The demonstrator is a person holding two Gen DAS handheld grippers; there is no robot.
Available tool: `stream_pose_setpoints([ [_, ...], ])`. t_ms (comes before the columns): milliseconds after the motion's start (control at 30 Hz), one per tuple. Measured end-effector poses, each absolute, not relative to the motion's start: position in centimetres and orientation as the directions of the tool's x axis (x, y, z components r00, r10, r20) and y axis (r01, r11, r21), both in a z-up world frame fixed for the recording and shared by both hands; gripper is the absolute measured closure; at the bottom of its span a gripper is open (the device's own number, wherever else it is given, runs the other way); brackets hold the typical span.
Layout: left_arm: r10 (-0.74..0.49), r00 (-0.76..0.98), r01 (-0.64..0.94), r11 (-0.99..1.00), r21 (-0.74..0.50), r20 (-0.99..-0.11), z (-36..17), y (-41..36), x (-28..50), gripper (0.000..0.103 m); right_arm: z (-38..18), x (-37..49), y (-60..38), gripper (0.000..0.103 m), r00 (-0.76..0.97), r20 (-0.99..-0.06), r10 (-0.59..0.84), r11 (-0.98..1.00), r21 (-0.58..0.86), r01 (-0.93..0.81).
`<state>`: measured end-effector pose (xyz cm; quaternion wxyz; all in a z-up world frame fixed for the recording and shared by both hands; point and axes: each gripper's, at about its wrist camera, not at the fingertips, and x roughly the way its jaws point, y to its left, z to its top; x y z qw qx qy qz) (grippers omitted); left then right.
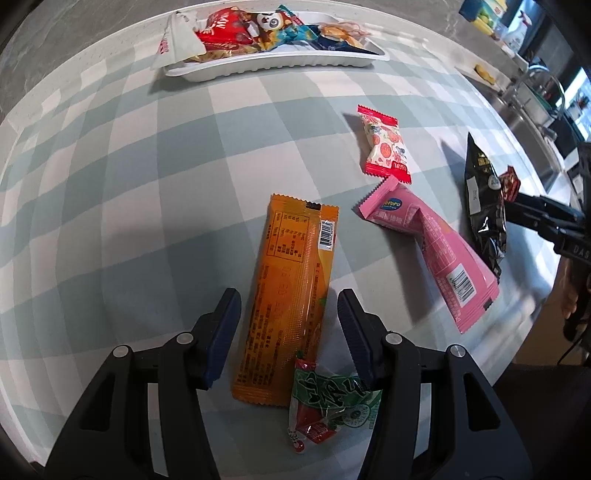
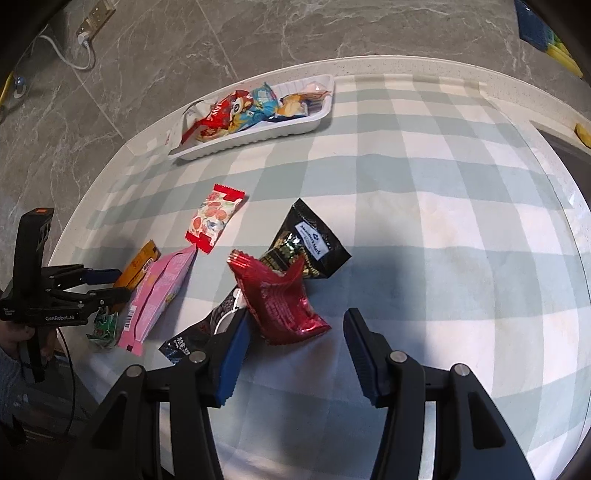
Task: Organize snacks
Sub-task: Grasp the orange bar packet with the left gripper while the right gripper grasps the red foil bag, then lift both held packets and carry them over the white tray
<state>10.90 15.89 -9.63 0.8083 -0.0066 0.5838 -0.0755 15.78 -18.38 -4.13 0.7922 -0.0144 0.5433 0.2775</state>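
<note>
My left gripper (image 1: 288, 299) is open, its jaws on either side of a long orange snack packet (image 1: 288, 291) lying flat on the checked cloth. A green and red packet (image 1: 328, 406) lies at its near end. A pink packet (image 1: 428, 236) and a small red-and-white packet (image 1: 386, 144) lie to the right. My right gripper (image 2: 295, 325) is open around a crumpled red packet (image 2: 280, 295), which rests on black packets (image 2: 314, 240). The white tray (image 1: 280, 64) at the far side holds several snacks; it also shows in the right wrist view (image 2: 258, 133).
The checked cloth (image 2: 424, 221) covers a round white table with grey floor tiles beyond. A power strip (image 2: 94, 18) lies on the floor. A counter with a sink (image 1: 532, 107) stands to the right. The left gripper shows in the right wrist view (image 2: 99, 284).
</note>
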Motion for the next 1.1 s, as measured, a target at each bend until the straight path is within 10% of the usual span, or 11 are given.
stream_pose_setpoints([
  [467,-0.114,0.343,0.164,0.985,-0.060,-0.932,-9.6,14.8,10.2,0.069,-4.6,15.9,-17.5,0.076,0.240,-0.859,0.452,0.786,0.257,-0.562],
  [1100,-0.345,0.386,0.068,0.936,-0.346,-0.856,-7.5,17.7,11.1,0.077,-4.2,17.6,-22.3,0.081,0.143,-0.737,0.661,0.737,0.601,-0.310],
])
